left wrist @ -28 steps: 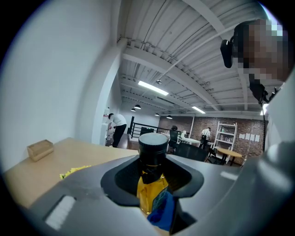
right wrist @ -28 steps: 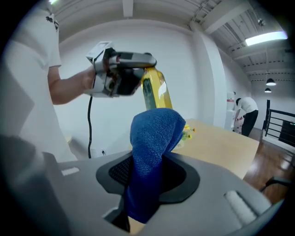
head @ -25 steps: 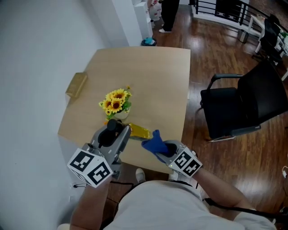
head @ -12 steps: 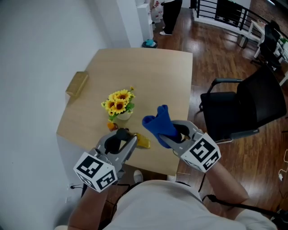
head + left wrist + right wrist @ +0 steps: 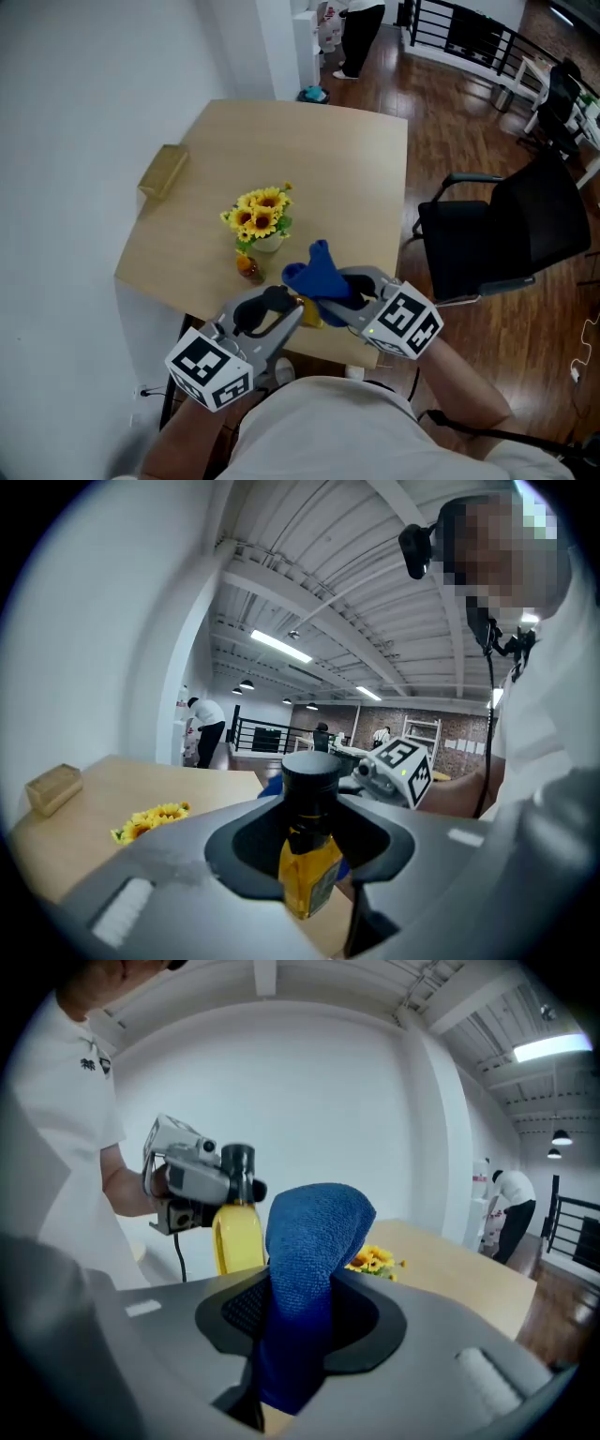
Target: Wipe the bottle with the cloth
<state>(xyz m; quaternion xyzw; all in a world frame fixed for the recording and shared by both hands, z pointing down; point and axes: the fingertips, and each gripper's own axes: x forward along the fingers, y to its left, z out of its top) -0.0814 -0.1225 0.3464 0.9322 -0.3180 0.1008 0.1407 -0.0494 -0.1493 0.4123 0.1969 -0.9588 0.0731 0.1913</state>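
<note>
Clenched on the neck of a yellow bottle (image 5: 307, 872) just under its black cap, the left gripper (image 5: 309, 832) holds it off the table (image 5: 356, 178), over the near edge at about 6 o'clock. Its partner, the right gripper (image 5: 298, 1335), is clamped on a blue cloth (image 5: 307, 1260) whose free end stands up beside the bottle, at its 2 o'clock in the head view. Cloth and bottle overlap there, though contact is hard to confirm. Both pickups look done; the wiping itself seems barely begun, if at all. Sunflowers (image 5: 262, 214) sit at 12 o'clock, untouched.
</note>
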